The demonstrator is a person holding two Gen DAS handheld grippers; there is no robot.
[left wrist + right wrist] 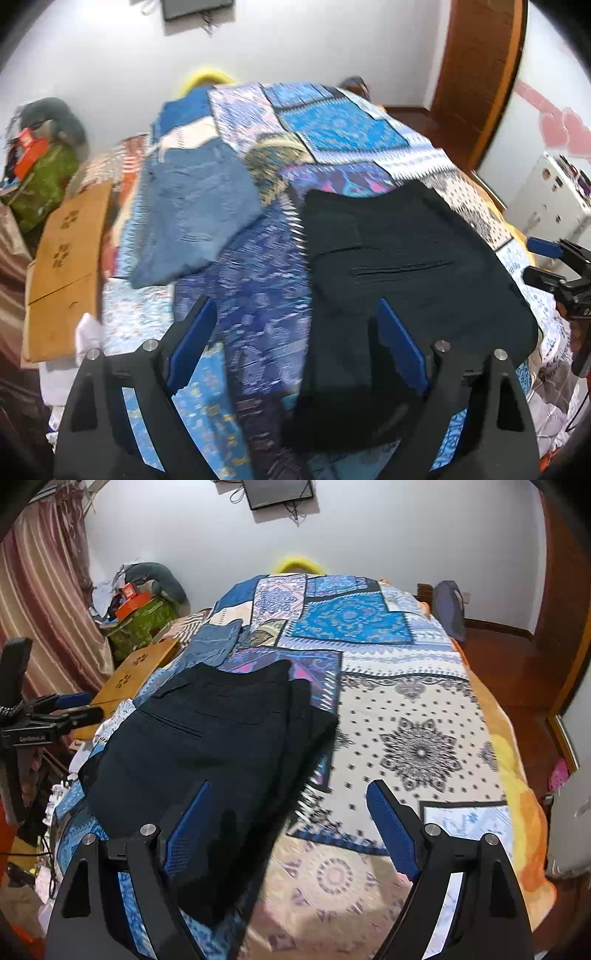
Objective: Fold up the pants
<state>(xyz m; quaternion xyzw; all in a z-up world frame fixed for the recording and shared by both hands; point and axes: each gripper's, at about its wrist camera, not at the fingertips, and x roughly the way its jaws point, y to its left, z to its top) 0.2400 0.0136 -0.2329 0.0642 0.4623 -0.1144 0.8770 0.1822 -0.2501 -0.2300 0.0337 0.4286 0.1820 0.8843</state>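
Soft, limp black pants ahead of both spread, empty grippers; best pinched at the folded edge.

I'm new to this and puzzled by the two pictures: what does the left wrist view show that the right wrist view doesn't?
Only the left wrist view shows the white cabinet and pink heart stickers on the wall. Only the right wrist view shows the striped pink curtain and grey backpack beside the bed. Both show the folded black pants, folded blue jeans and patterned blue patchwork bedspread.
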